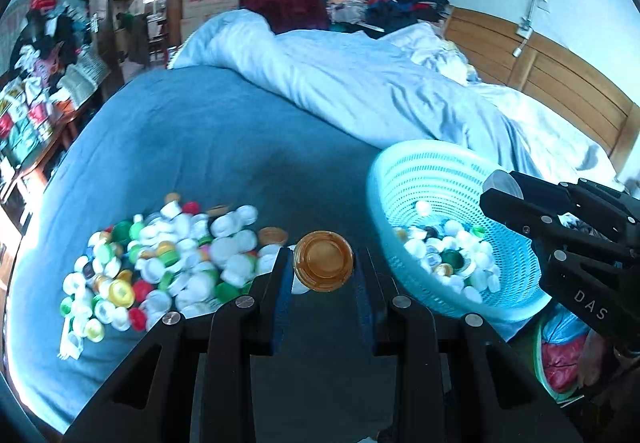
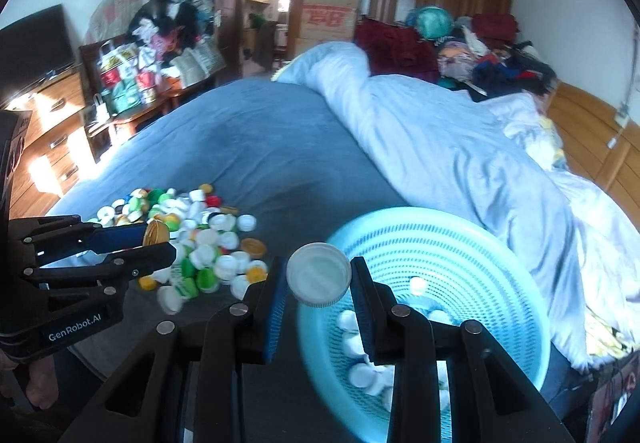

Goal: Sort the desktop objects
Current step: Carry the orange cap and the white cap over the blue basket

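A pile of bottle caps (image 1: 160, 263) of several colours lies on the blue bedspread; it also shows in the right wrist view (image 2: 192, 239). My left gripper (image 1: 322, 269) is shut on an orange cap (image 1: 323, 261), held above the bedspread between the pile and a light-blue perforated basket (image 1: 424, 179). My right gripper (image 2: 319, 279) is shut on a white cap (image 2: 319, 275), held over the basket's near rim (image 2: 500, 243). The basket holds several caps, mostly white. The left gripper and its orange cap (image 2: 156, 233) also show in the right wrist view.
A rumpled pale-blue duvet (image 1: 360, 83) lies behind the basket. A wooden headboard (image 1: 560, 83) runs along the right. A cluttered wooden dresser (image 2: 120, 83) and a dark TV (image 2: 36, 43) stand left of the bed. A loose orange cap (image 2: 253, 247) lies by the pile.
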A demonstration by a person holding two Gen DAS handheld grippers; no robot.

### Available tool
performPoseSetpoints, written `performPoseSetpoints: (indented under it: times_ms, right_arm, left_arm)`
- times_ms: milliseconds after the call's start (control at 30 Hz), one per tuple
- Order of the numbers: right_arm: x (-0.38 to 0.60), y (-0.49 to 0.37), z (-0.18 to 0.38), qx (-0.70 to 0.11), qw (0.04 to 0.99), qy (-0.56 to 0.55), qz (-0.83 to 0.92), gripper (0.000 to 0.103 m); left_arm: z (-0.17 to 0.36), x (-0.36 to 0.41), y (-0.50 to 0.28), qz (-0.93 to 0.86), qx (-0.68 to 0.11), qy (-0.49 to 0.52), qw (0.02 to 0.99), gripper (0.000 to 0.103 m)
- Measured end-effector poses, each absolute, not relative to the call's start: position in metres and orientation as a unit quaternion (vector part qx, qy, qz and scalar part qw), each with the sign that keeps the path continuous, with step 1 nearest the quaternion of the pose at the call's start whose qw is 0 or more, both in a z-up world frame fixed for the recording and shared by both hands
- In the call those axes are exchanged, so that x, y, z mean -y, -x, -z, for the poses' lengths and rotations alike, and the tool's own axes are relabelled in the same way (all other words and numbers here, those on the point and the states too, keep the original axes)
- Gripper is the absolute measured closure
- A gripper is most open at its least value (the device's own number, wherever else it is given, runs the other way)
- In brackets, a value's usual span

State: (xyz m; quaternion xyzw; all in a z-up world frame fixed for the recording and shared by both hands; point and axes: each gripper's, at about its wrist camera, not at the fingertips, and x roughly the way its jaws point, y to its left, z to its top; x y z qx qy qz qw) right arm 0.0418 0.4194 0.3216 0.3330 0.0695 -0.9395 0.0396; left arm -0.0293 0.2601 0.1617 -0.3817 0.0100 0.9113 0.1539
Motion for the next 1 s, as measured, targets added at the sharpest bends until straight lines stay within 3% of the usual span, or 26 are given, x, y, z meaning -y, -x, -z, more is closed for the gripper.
performPoseSetpoints:
  times_ms: [533, 1000]
  right_arm:
    - [-0.516, -0.050, -0.328, -0.041, -0.052, -0.334, 0.940, 0.069]
    - [-0.541, -0.048, -0.321, -0.036, -0.070, -0.342, 0.936, 0.069]
  left_arm:
    - [-0.173, -0.365, 0.052, -0.900, -0.048, 0.375, 0.218, 0.078]
    - [-0.166, -0.411, 0.061, -0.887, -0.065, 0.386, 0.246, 0.078]
